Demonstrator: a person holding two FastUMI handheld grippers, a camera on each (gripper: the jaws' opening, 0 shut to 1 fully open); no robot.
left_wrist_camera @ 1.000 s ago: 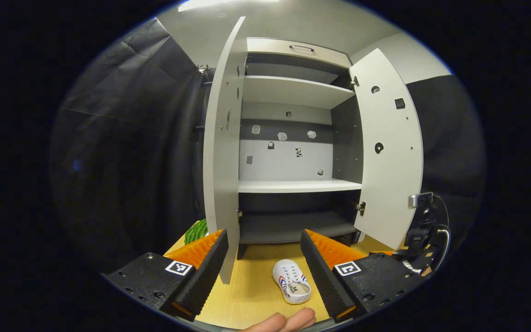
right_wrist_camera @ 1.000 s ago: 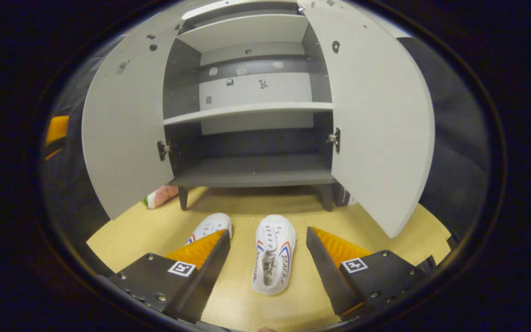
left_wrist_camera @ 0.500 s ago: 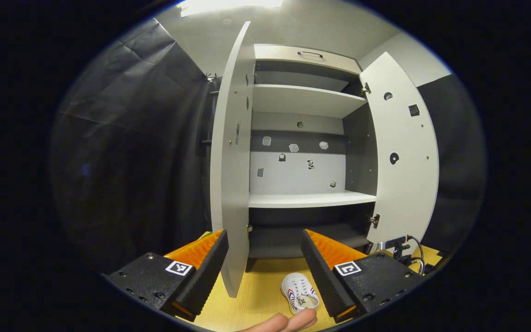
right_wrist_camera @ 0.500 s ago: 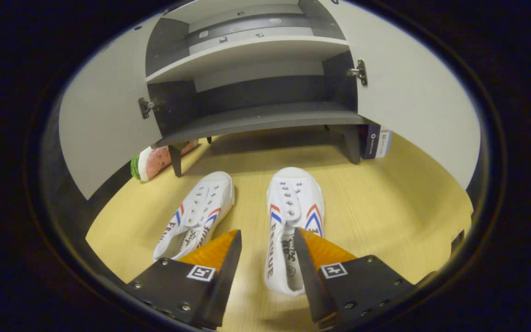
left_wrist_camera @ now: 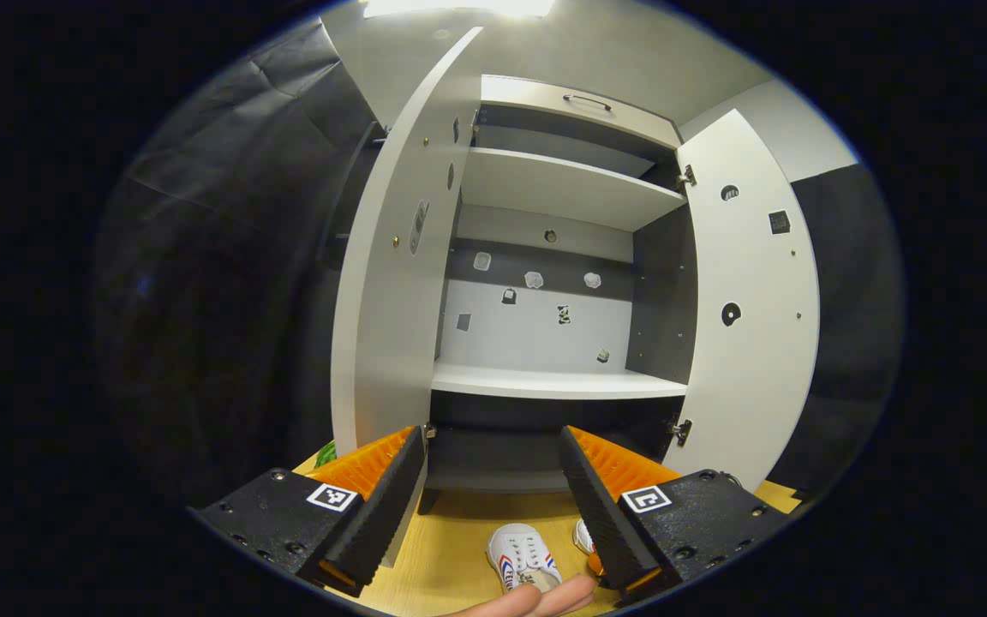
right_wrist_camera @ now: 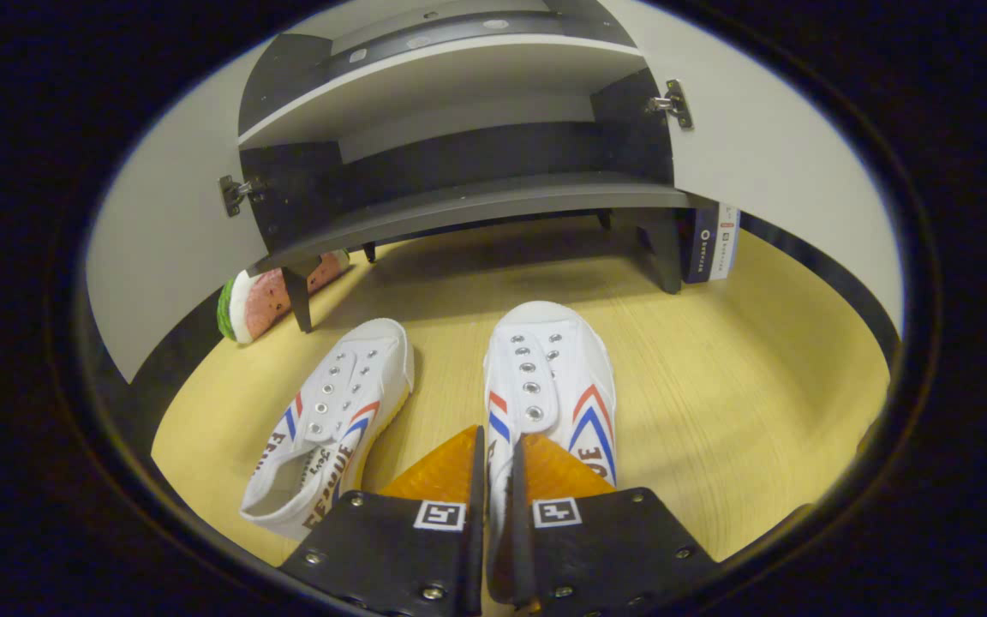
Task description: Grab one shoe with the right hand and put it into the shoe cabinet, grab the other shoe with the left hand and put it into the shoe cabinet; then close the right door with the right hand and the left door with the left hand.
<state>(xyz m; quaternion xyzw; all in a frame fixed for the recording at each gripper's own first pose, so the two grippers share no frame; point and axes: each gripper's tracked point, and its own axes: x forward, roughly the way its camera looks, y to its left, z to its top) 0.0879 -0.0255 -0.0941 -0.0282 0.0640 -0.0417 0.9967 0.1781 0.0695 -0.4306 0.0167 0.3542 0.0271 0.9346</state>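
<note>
Fingers of the right gripper (right_wrist_camera: 498, 467) are clamped on the right shoe (right_wrist_camera: 549, 386), toe towards the shoe cabinet (right_wrist_camera: 476, 201). Left gripper (left_wrist_camera: 493, 480) is held open

A pale wood floor (right_wrist_camera: 716, 360) runs under everything. Black cloth (left_wrist_camera: 228, 257) hangs at the left, with a grey wall (left_wrist_camera: 793, 137) above the dark cloth at the right. A ceiling light (left_wrist_camera: 459, 7) glares overhead on a grey ceiling (left_wrist_camera: 596, 51)

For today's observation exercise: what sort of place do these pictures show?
Probably a staged indoor booth: an open shoe cabinet stands on a wood-look floor, black cloth hangs alongside, and white sneakers lie before it.
</note>
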